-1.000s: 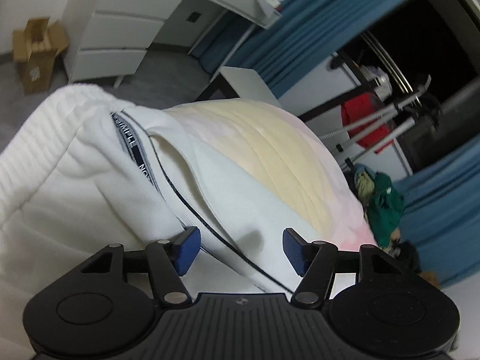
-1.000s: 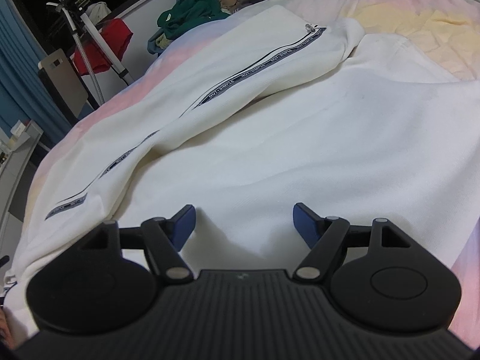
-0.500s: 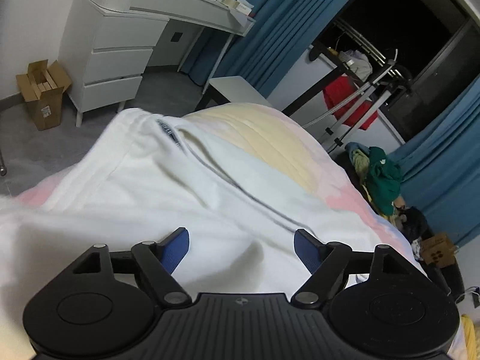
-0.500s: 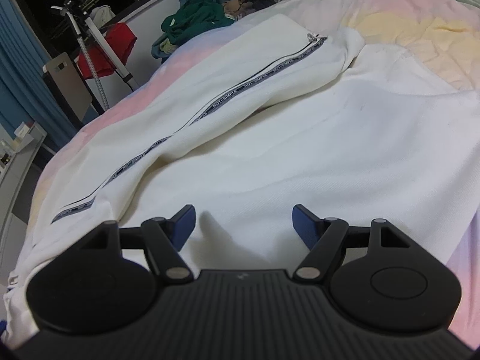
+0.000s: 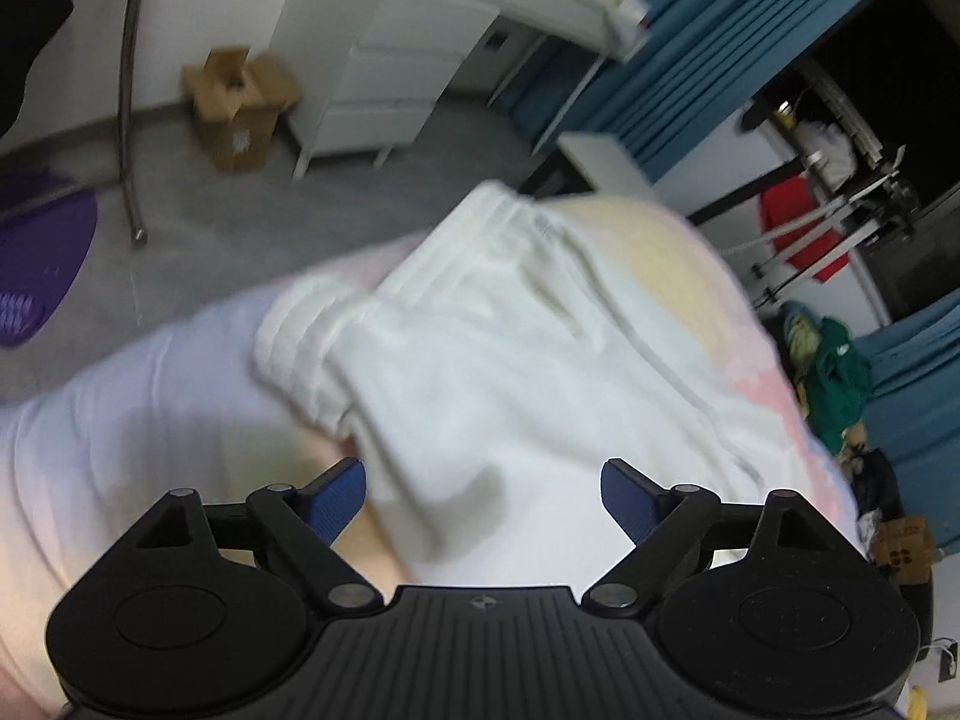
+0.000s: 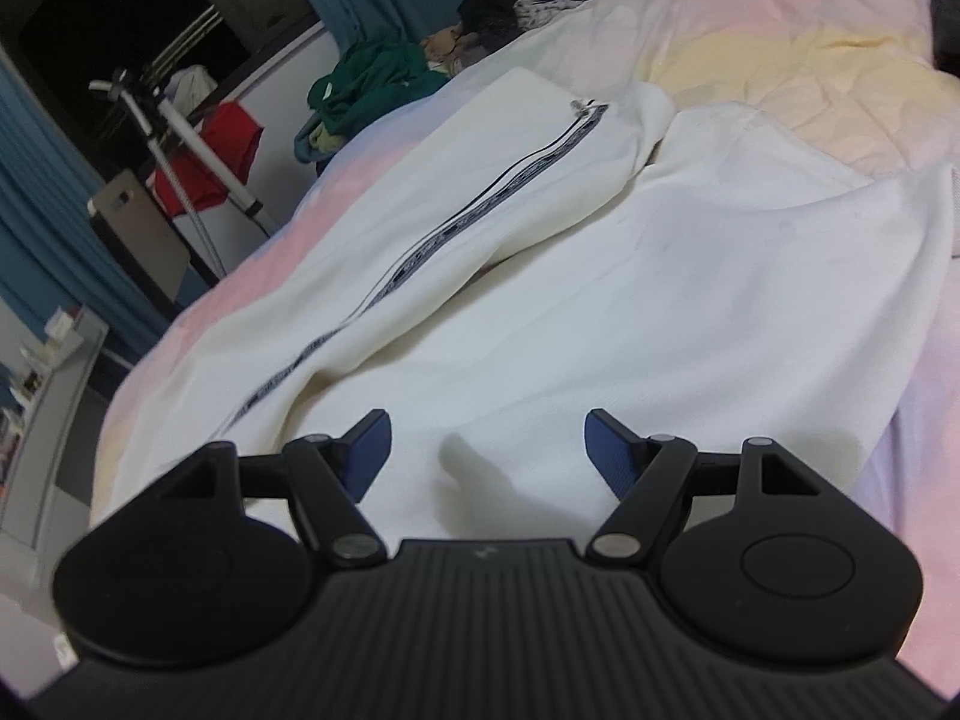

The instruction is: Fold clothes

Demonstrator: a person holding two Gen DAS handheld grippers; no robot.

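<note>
Since a second ago the left gripper (image 5: 483,492) has pulled back from the garment (image 6: 660,300), which lies spread on the bed (image 6: 780,54). Both jaws gape wide, holding nothing; the right gripper (image 6: 486,444) hovers low over the cloth. The garment looks soft, limp, light; best pinched at a hem or cuff.

Black ribbed gripper bodies, silver rivets, seemingly ridged blue fingers (image 5: 336,501)

There were two tools, left (image 5: 483,489) and right (image 6: 487,441), one white zip-up garment (image 6: 630,312), one bed (image 6: 810,60), one cardboard box (image 5: 237,105).
</note>
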